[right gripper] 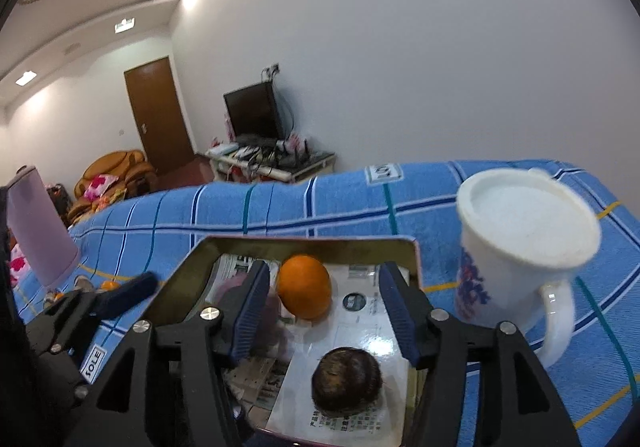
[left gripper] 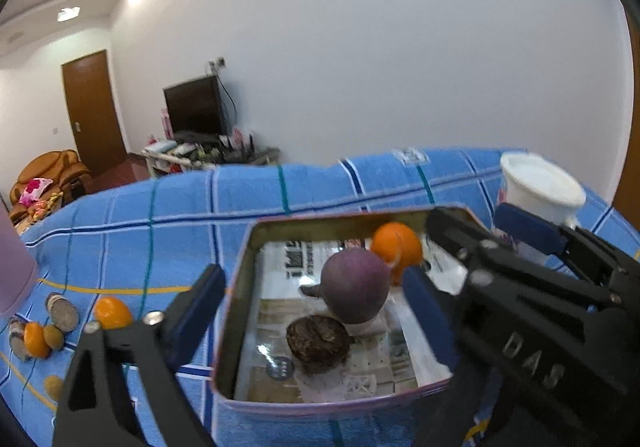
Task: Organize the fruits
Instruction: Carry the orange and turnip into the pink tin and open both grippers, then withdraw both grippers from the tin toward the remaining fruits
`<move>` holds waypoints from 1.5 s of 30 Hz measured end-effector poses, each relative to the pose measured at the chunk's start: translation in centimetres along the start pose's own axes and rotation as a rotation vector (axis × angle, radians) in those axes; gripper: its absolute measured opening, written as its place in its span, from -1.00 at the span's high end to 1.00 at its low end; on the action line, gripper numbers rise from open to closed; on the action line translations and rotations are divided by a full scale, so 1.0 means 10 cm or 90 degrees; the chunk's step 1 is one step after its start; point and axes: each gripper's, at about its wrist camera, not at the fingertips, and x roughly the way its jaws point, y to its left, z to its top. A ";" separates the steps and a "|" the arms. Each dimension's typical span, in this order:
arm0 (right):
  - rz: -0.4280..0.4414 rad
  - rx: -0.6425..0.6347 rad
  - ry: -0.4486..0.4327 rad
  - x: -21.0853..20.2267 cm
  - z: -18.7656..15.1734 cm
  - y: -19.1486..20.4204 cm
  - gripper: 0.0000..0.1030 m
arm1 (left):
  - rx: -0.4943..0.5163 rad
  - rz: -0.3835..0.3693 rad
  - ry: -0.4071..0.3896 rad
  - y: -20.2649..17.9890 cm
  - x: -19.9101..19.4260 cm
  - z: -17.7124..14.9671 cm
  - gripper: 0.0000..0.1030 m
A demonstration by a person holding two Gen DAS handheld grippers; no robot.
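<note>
A rectangular tin box [left gripper: 230, 311] lined with printed paper sits on the blue plaid cloth. It holds a purple round fruit [left gripper: 354, 287], an orange [left gripper: 396, 249] and a dark brown wrinkled fruit [left gripper: 318, 343]. My left gripper [left gripper: 316, 315] is open and empty, its fingers astride the box's left wall. My right gripper [right gripper: 322, 313] is open and empty above the box [right gripper: 184, 271], with the orange [right gripper: 305, 285] beyond it and the brown fruit [right gripper: 346, 379] below it. The purple fruit [right gripper: 234, 287] is mostly hidden behind the right gripper's left finger.
Loose small oranges [left gripper: 113, 311] and other small fruits [left gripper: 38, 339] lie on the cloth left of the box. A white lidded mug [right gripper: 520, 251] stands right of the box. A pale purple cup [right gripper: 40, 227] stands at the left. The cloth's far edge drops off behind.
</note>
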 end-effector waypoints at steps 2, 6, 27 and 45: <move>-0.013 0.004 -0.032 -0.09 0.02 -0.02 -0.22 | -0.006 0.016 -0.029 0.03 -0.09 -0.01 -0.98; -0.031 0.020 -0.083 -0.25 0.05 -0.08 -0.33 | -0.001 0.047 -0.053 0.07 -0.18 -0.03 -1.00; -0.076 -0.025 -0.168 -0.65 -0.12 0.13 -0.36 | 0.003 0.098 -0.062 0.35 -0.47 -0.22 -1.00; -0.079 -0.051 -0.101 -0.82 -0.34 0.42 -0.36 | 0.020 0.093 -0.050 0.76 -0.77 -0.45 -1.00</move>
